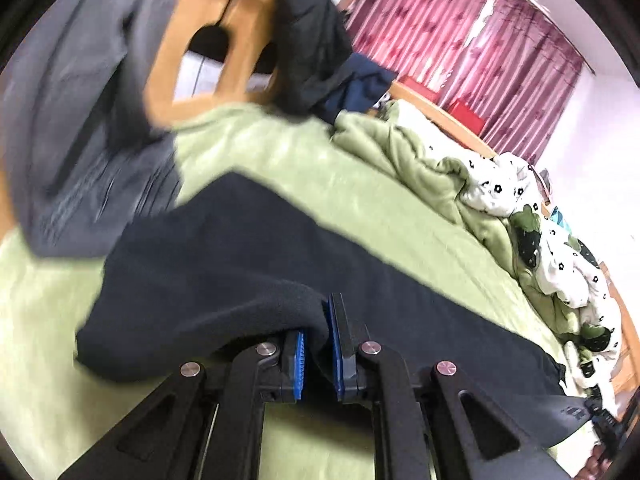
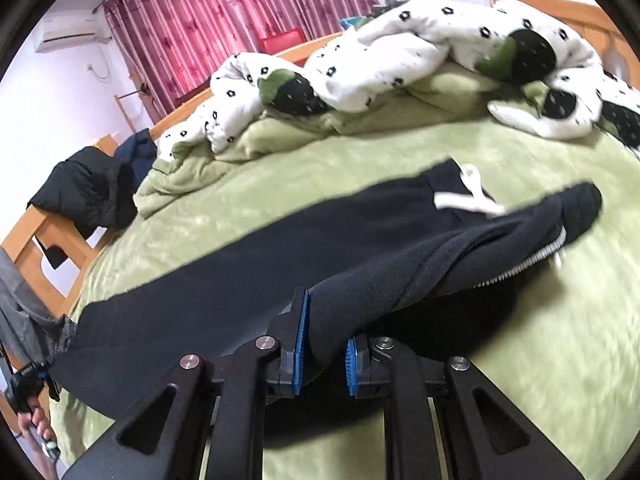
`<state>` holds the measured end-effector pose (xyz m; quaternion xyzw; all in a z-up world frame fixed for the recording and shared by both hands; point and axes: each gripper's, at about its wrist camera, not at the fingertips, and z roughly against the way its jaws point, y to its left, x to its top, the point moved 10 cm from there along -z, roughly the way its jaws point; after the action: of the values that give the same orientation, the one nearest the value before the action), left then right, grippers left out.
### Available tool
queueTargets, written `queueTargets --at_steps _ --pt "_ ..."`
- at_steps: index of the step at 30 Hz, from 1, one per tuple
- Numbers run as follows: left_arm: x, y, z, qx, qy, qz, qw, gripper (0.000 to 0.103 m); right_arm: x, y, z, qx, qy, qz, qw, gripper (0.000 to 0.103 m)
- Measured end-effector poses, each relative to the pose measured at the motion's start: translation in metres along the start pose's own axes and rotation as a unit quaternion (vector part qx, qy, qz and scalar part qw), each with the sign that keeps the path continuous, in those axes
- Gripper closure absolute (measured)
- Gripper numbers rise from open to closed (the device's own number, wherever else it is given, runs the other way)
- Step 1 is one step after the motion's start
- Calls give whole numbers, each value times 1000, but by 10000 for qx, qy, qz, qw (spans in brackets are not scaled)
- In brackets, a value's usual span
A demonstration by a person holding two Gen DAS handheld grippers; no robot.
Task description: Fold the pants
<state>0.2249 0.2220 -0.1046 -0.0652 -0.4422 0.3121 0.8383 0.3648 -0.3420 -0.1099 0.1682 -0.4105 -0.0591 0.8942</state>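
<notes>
The black pants [image 2: 280,248] lie stretched across the green bedsheet [image 2: 520,340], their white drawstring [image 2: 468,198] showing at the waist end toward two o'clock in the right wrist view. The right gripper [image 2: 323,344] has its blue pads pressed onto a bunched fold of the pants near the zipper [image 2: 524,266], lifting it off the sheet. The left gripper [image 1: 318,340] is likewise clamped on a pinch of the pants [image 1: 248,248] at the other end.

Beyond the pants, at twelve o'clock, a white flowered quilt [image 2: 400,60] sits heaped on a rumpled green blanket [image 2: 280,128]. A dark jacket [image 2: 88,192] hangs over the wooden bed frame [image 2: 36,240] at nine o'clock. Pink curtains [image 2: 240,12] cover the far wall. A grey garment [image 1: 80,120] blurs across ten o'clock in the left wrist view.
</notes>
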Motion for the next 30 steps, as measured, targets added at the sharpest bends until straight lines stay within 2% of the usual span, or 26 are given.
queueTargets --at_steps 3,7,10,15,16,17,18,20,21,23,26,30 --pt "30 -17 -32 188 -167 -181 9995 92 20 6 -18 99 -78 27 9999 87" --pt "45 -34 -81 540 -244 -562 9967 92 43 14 -63 -48 -134 219 9997 87" --pt "46 -39 -123 806 -138 -782 9936 92 51 14 -110 -217 -25 275 9994 87" --pt "43 -30 -169 1075 122 -569 9925 92 52 0 -169 -461 199 206 9985 87" --pt "41 -28 -177 1103 239 -536 9922 90 52 -4 -178 -434 289 72 9986 86" --pt "39 -28 -183 1094 345 -528 9920 77 51 -8 -186 -377 419 -93 9984 84" --pt "37 -30 -188 1053 467 -556 9918 56 49 -10 -192 -289 549 -242 9978 80" --pt "34 -31 -181 1049 467 -529 9920 35 47 -10 -190 -196 654 -290 9972 72" --pt "34 -33 -172 965 397 -523 9932 35 47 -10 -182 -269 664 -235 9972 57" --pt "30 -37 -154 830 374 -573 9942 34 47 -9 -158 -395 449 -99 9982 41" --pt "16 -35 -122 662 520 -637 9944 31 37 -4 -110 -418 257 214 9986 35" --pt "-26 -17 -81 363 876 -514 9942 31 1 -20 -50 -552 208 364 9976 30"
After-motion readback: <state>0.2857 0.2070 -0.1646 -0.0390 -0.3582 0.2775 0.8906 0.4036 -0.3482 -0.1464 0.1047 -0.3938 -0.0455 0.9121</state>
